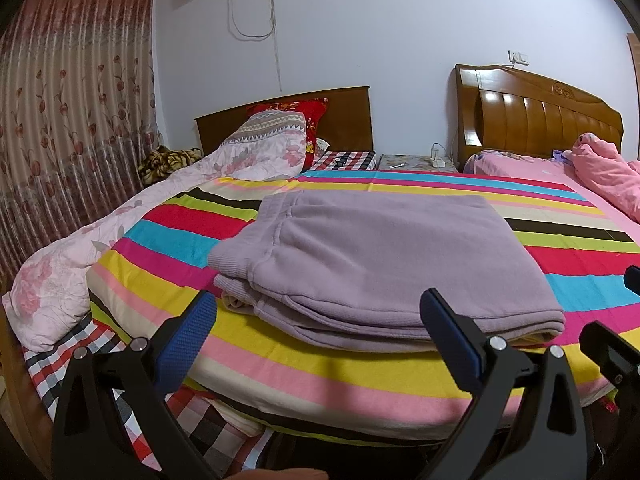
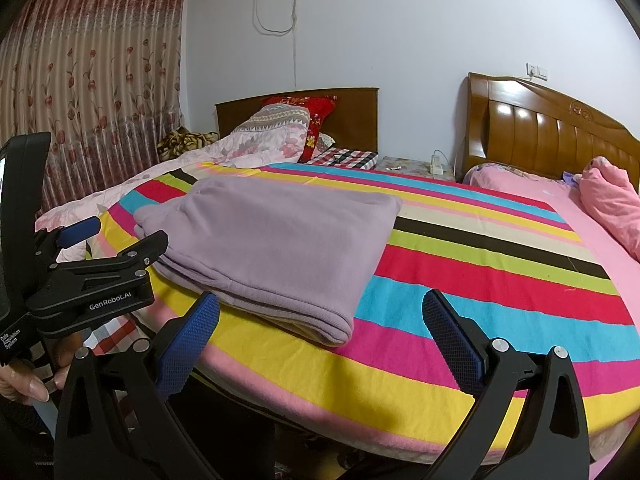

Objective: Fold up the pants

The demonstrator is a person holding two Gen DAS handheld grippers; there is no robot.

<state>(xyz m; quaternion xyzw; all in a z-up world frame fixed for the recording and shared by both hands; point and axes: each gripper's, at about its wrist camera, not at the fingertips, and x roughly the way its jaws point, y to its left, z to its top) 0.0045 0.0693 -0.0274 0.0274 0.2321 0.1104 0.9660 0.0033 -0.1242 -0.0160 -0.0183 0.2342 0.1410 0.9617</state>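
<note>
The lilac fleece pants (image 1: 372, 264) lie folded in a flat stack on the striped blanket (image 1: 280, 364), waistband to the left. They also show in the right wrist view (image 2: 276, 248). My left gripper (image 1: 320, 312) is open and empty, just short of the stack's near edge, above the bed's front edge. My right gripper (image 2: 320, 312) is open and empty, near the stack's right front corner. The left gripper (image 2: 120, 236) shows from the side in the right wrist view. A tip of the right gripper (image 1: 634, 276) shows at the left view's right edge.
A floral quilt (image 1: 120, 232) and pillows (image 1: 280, 128) lie left and behind. A second bed with pink bedding (image 2: 600, 200) and a wooden headboard (image 2: 560, 132) stands at the right. A nightstand (image 2: 404, 166) sits between the beds. A curtain (image 1: 60, 120) hangs at left.
</note>
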